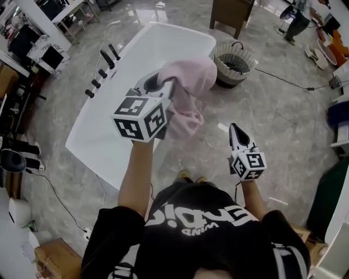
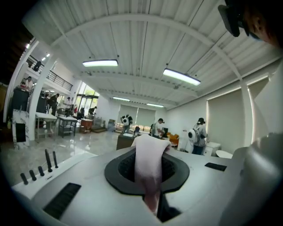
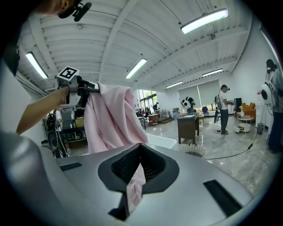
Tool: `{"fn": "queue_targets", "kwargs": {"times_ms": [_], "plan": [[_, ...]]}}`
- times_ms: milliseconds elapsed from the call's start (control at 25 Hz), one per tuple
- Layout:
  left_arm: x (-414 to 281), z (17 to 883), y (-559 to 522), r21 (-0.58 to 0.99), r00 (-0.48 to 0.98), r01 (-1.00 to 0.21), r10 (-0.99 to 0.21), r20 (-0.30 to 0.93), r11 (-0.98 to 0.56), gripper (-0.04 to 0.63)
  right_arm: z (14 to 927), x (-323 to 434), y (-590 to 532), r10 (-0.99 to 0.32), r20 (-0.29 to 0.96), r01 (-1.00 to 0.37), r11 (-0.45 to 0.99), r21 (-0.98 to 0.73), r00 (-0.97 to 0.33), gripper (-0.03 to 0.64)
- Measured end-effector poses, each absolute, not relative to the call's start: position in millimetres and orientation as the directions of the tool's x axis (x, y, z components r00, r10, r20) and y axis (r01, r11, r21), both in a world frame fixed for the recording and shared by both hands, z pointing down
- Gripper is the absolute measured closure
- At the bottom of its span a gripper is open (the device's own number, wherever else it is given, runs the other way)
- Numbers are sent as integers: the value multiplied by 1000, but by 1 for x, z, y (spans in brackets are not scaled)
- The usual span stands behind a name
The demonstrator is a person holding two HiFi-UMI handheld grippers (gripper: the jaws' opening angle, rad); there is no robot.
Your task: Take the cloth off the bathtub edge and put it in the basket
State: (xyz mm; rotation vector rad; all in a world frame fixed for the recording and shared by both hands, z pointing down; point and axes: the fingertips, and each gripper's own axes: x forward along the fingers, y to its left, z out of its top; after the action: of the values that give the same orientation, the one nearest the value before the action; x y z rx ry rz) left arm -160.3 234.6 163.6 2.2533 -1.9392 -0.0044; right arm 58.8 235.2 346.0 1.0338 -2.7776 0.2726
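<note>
My left gripper [image 1: 165,83] is raised over the white bathtub [image 1: 109,131] and is shut on the pink cloth [image 1: 191,76]. The cloth drapes over its jaws and hangs down to the right. In the left gripper view a strip of the cloth [image 2: 149,159] runs out from between the closed jaws [image 2: 152,194]. My right gripper [image 1: 233,128] is lower and to the right, over the floor, jaws together, and no cloth reaches it. From the right gripper view the cloth [image 3: 112,117] hangs off to the left, and a pale pink sliver shows in that gripper's own slit [image 3: 132,190]. The wicker basket [image 1: 221,68] stands beyond the tub's far end.
Black taps [image 1: 101,68] line the tub's left rim. A wooden cabinet [image 1: 232,13] stands behind the basket, and a cable [image 1: 283,79] crosses the floor to its right. A cardboard box [image 1: 54,256] sits at the lower left. People stand far off in the hall.
</note>
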Motion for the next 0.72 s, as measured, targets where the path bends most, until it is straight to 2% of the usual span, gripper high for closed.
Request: {"fn": "queue_targets", "kwargs": {"times_ms": [240,720], "plan": [[-128,132,214,116,210,-972,-976,50,-203,558,328,85,235,-678,176,-698,707,-111,-714,603],[-87,159,176,123,357,-929,-932,61,-348,558,347,119,237,-798,189,-820,560,-116,-572,603]]}}
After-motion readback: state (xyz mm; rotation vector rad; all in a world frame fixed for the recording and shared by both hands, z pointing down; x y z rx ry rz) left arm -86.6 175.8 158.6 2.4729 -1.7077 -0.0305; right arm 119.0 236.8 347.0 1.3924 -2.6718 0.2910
